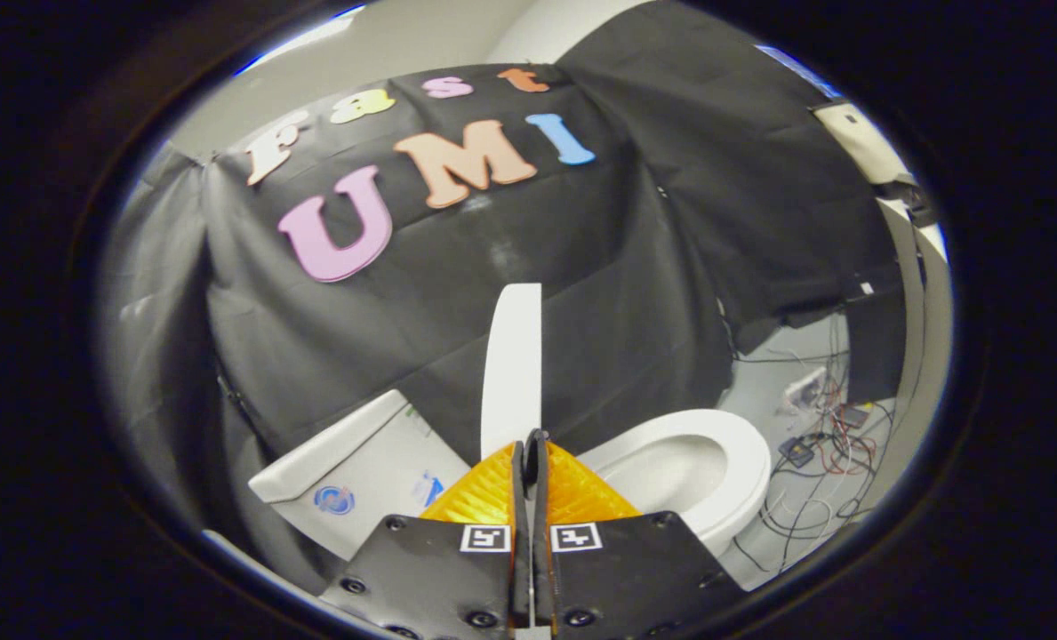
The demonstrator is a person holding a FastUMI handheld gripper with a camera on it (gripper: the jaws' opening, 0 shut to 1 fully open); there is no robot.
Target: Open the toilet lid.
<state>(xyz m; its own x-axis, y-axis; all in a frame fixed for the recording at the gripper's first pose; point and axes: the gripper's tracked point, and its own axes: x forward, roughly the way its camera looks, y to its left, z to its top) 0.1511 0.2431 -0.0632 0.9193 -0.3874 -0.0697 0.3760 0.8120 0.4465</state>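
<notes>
The claw [532, 444] has its two orange fingers [484, 498] squeezed together on the edge of the toilet lid [512, 356], so it is holding the lid tight. The lid is white and stands almost straight up, rising from between the fingers. To one side of it is the white tank [359, 471], and to the other side is the seat [715, 462], with the bowl open below it. Past the toilet, some loose wires [821, 444] lie on the floor [777, 382] by the black cloth wall [626, 267]. It looks to me like the lifting step is nearly done, since the lid is already up off the seat. I think the next move should be to tip the lid the last little way back toward the tank, until it leans there on its own. Then the fingers can let go gently. If they let go too soon, the lid might fall back down with a bang.
</notes>
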